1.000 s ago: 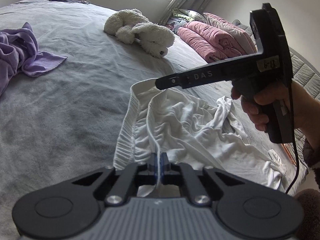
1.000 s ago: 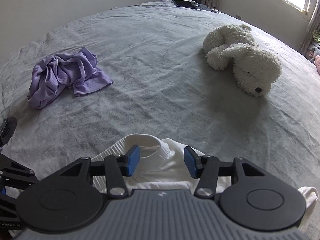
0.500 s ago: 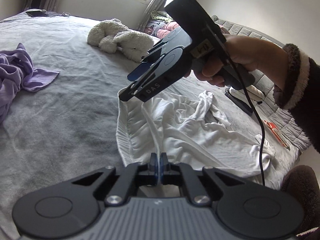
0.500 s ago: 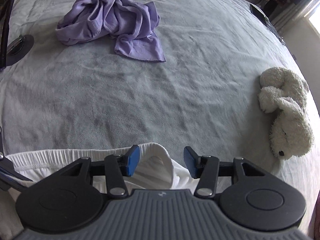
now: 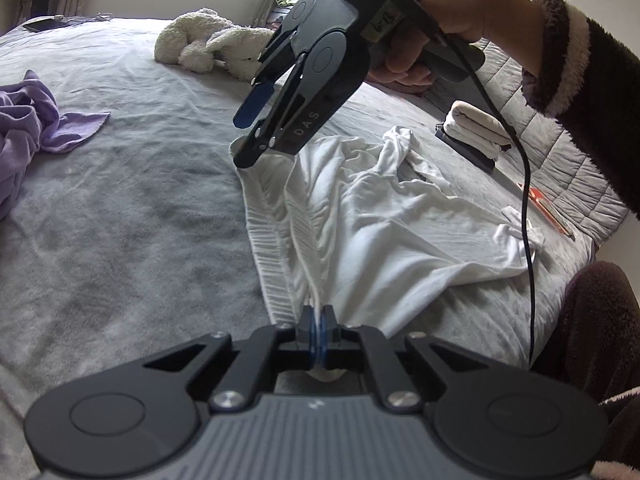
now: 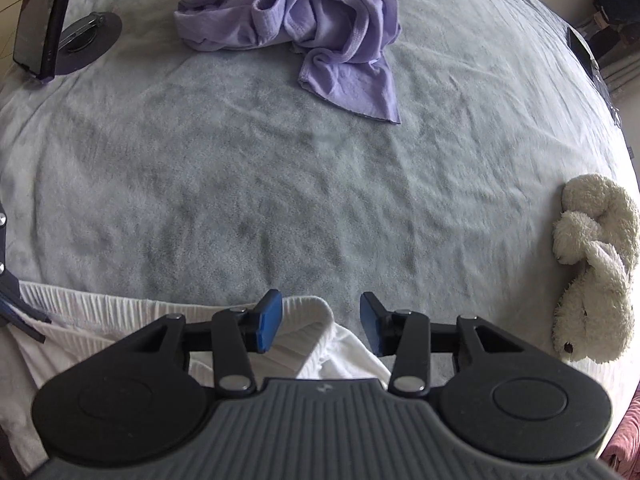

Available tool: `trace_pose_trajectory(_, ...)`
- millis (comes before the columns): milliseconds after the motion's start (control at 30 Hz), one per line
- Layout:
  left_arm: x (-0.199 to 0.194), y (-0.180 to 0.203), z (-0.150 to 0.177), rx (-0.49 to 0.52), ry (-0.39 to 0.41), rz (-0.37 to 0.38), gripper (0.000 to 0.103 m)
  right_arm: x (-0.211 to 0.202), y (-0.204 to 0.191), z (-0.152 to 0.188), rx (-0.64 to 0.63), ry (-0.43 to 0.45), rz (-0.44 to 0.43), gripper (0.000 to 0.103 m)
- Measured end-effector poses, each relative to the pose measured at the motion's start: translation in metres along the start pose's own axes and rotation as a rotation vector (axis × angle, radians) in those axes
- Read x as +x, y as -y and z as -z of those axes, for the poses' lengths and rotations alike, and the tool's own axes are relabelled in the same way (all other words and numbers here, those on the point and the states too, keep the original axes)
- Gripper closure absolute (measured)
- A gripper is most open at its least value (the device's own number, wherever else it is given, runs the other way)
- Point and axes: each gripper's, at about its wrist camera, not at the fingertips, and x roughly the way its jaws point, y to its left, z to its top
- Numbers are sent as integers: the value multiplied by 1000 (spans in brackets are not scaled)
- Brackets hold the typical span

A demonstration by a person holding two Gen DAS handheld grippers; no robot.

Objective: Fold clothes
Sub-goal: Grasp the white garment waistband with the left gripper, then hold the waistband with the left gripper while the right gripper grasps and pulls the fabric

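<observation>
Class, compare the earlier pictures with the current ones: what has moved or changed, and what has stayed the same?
The right gripper has rolled and tipped down over the far corner of the white garment; its jaws are closing with the ribbed hem between them, not yet pinched. The left gripper stays shut on the near hem. Purple garment and plush toy lie unmoved.

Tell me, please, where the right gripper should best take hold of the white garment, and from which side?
Probably the ribbed hem corner of the white garment, taken from above: it curls up off the bed between the closing fingers of the right gripper, opposite the hem end pinched by the left gripper.
</observation>
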Motion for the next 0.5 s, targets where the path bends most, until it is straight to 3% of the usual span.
trace_pose_trajectory(100,0,-1,0,-5,1,-4,100,6,-11,-1,-63,-35,18,65)
trace_pose_trajectory(133,0,-1,-1,-3,4,-3,100,8,-13,-1,-77,-41,28,73)
trace_pose_trajectory(167,-1,0,-1,0,8,-2,100,11,-15,-1,-83,-42,43,88)
trace_pose_trajectory(233,-2,0,-1,0,16,-5,100,13,-16,0,-78,-35,90,99)
trace_pose_trajectory(500,-7,-16,-9,-41,78,-48,100,1,13,-5,134,49,276,102)
